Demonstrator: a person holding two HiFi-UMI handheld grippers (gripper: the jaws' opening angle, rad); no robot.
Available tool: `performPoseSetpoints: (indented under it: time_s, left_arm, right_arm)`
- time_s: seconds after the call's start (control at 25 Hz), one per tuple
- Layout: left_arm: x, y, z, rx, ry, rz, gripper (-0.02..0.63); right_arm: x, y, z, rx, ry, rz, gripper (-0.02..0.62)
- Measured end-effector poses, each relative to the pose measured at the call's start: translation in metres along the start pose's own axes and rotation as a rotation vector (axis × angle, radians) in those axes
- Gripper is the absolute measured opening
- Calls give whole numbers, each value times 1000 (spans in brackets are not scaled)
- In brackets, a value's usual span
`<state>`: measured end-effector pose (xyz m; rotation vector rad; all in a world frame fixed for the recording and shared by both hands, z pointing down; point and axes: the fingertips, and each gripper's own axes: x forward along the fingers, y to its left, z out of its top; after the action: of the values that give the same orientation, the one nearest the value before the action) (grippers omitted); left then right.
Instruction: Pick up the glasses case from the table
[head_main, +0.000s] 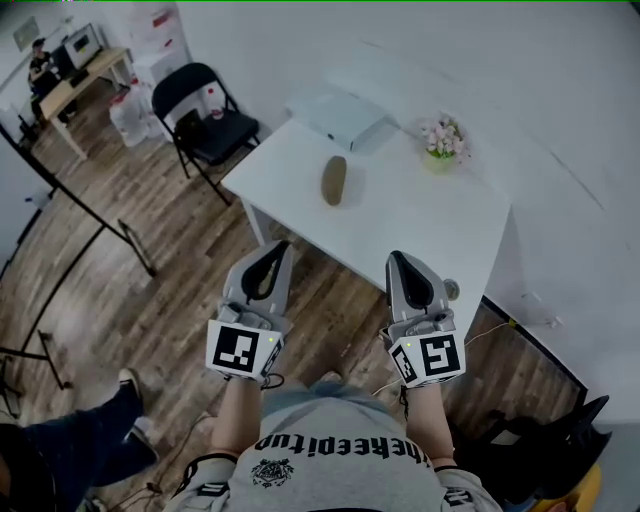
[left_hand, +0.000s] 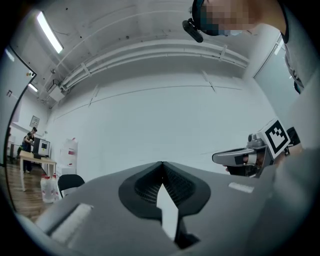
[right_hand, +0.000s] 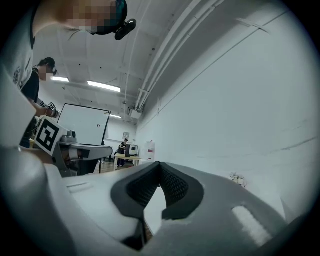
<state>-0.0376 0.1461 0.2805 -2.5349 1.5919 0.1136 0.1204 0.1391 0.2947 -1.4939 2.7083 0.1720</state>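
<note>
The glasses case (head_main: 334, 180), a brown oval pod, lies on the white table (head_main: 420, 220) toward its far left part. Both grippers are held level in front of the table's near edge, well short of the case. My left gripper (head_main: 279, 245) is shut with nothing in it; in the left gripper view its dark pads (left_hand: 150, 187) meet at the tip. My right gripper (head_main: 394, 256) is shut and empty too, its pads (right_hand: 172, 185) touching at the tip. The case shows in neither gripper view. Each gripper view catches the other gripper at its side.
A white box (head_main: 345, 117) and a small pot of flowers (head_main: 443, 140) stand at the table's far side. A black folding chair (head_main: 205, 115) is left of the table, a black stand's legs (head_main: 100, 235) cross the wood floor, and a dark bag (head_main: 540, 440) lies at lower right.
</note>
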Motion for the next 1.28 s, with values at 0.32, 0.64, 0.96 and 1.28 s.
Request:
performPoseSetpoints:
  time_s: [0.32, 0.64, 0.96, 1.28]
  left_arm:
    - [18, -8, -11, 11, 32, 6, 20]
    - [50, -1, -20, 6, 40, -22, 20]
    - [98, 24, -27, 6, 37, -64, 20]
    - [146, 60, -32, 9, 32, -106, 20]
  right_arm:
    - [12, -18, -8, 26, -4, 27, 3]
    - [35, -35, -17, 36, 3, 10, 3]
    - [77, -59, -23, 40, 11, -32, 3]
    - [128, -79, -25, 43, 6, -80, 3]
